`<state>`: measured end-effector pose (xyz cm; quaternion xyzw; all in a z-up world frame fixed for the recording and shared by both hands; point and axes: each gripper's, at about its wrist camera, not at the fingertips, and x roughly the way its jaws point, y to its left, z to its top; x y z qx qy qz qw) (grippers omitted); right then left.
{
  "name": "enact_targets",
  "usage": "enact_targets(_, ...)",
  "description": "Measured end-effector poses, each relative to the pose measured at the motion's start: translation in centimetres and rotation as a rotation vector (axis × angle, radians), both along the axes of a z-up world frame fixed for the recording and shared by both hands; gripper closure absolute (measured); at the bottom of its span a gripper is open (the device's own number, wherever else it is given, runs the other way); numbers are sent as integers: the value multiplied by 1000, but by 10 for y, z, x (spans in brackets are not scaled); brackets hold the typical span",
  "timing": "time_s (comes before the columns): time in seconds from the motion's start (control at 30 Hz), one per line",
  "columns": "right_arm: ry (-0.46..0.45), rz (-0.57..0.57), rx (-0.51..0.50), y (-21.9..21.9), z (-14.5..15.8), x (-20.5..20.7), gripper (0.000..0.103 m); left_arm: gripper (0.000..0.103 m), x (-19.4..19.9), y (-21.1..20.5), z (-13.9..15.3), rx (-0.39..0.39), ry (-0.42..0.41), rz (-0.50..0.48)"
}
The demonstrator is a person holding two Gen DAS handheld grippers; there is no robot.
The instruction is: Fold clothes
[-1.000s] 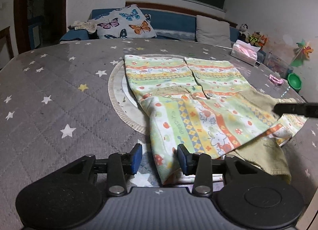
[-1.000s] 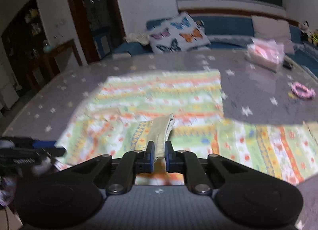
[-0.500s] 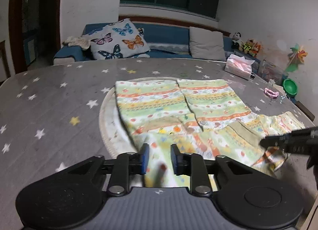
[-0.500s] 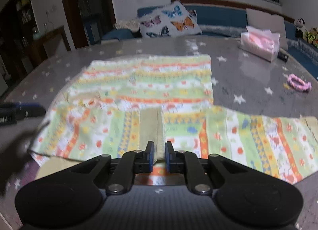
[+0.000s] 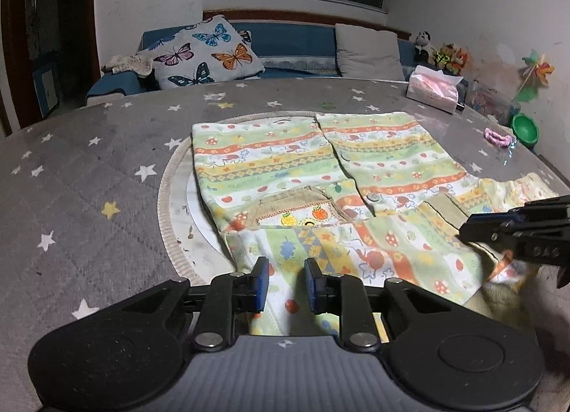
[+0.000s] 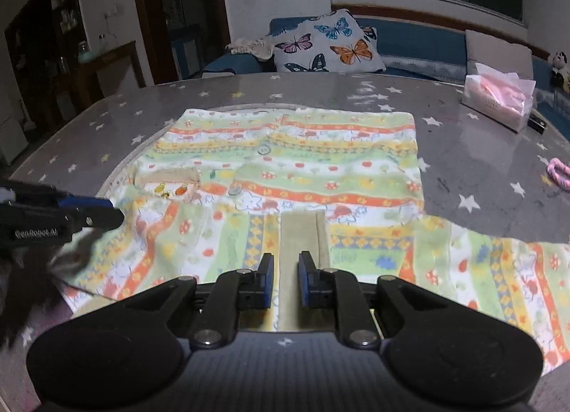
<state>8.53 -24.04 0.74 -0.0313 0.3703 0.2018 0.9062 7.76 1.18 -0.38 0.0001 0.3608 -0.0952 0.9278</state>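
A green, orange and yellow patterned child's garment [image 5: 320, 176] lies spread on the grey star-print table [image 5: 89, 176]; it also shows in the right wrist view [image 6: 302, 169]. Its near part is folded across the front. My left gripper [image 5: 284, 285] is open, its jaws straddling the near edge of the folded fabric. My right gripper [image 6: 285, 278] is open, its jaws either side of the beige cuff band [image 6: 302, 237]. Each gripper shows in the other's view: the right one in the left wrist view [image 5: 520, 230], the left one in the right wrist view [image 6: 60, 219].
A round white mat [image 5: 178, 205] lies under the garment. A pink tissue pack [image 5: 433, 91], a pink hair tie [image 5: 497, 137] and a green bowl [image 5: 525, 128] sit at the table's right. A sofa with a butterfly cushion [image 5: 203, 52] stands behind.
My right gripper, shut on the cuff band before, has opened and let it lie flat. My left gripper narrowed half a second ago and is open wider again. The fabric has settled on the table.
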Motion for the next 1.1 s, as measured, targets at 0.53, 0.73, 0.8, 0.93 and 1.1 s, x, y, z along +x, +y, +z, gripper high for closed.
enact_targets(0.53, -15, -65, 12, -27, 0, -20, 76, 59, -4, -60, -5, 83, -17, -163)
enact_targets(0.73, 20, -83, 34, -32, -4, -20, 94, 59, -11, -64, -5, 108, -24, -184)
enact_targets(0.8, 15, -91, 41, -34, -6, -22, 94, 59, -12, -64, -1, 103, -30, -189)
enact_targets(0.93, 7, -95, 45, -36, -5, -24, 92, 34, -14, -66, 13, 63, -60, -203)
enact_targets(1.1, -51, -195, 90, -70, 8, -37, 79, 0, -22, -74, 29, 40, -146, -217)
